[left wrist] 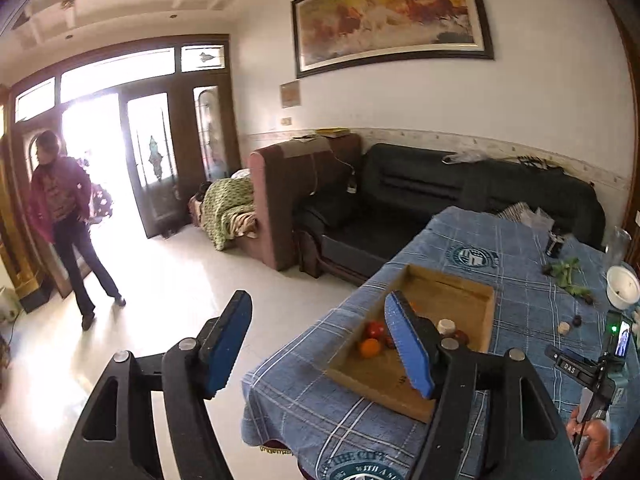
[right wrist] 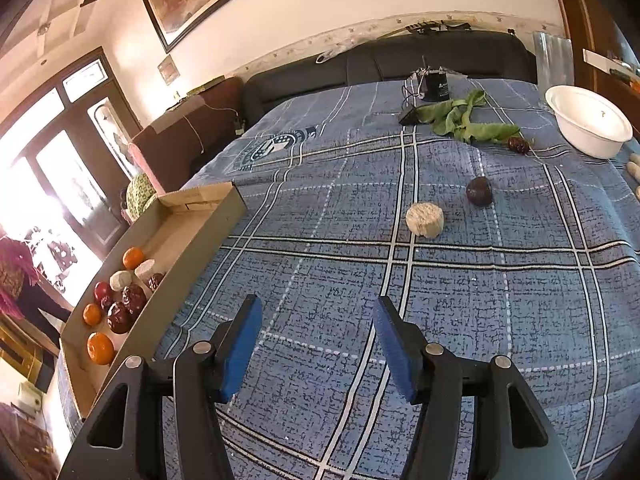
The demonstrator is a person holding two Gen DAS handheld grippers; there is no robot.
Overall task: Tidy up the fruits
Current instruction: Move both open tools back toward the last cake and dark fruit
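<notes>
A shallow cardboard tray (right wrist: 188, 236) (left wrist: 452, 280) lies at the left side of the blue plaid table. It holds oranges (right wrist: 100, 347), red and dark fruits (right wrist: 127, 307) and pale round pieces (right wrist: 120, 280). On the cloth lie a pale round piece (right wrist: 425, 219), a dark plum-like fruit (right wrist: 479, 191) and a smaller dark fruit (right wrist: 518, 145). My right gripper (right wrist: 318, 346) hovers open and empty over the cloth, short of those pieces. My left gripper (left wrist: 320, 344) is open and empty, raised at the table's left edge near the tray; its right finger (left wrist: 408, 344) hides part of the fruit.
A white bowl (right wrist: 592, 120) stands at the table's far right, with green leaves (right wrist: 468, 120) and a black device (right wrist: 436, 86) behind the loose fruit. Dark sofas (left wrist: 420, 200) line the wall. A person (left wrist: 68, 220) stands by the bright doorway on the left.
</notes>
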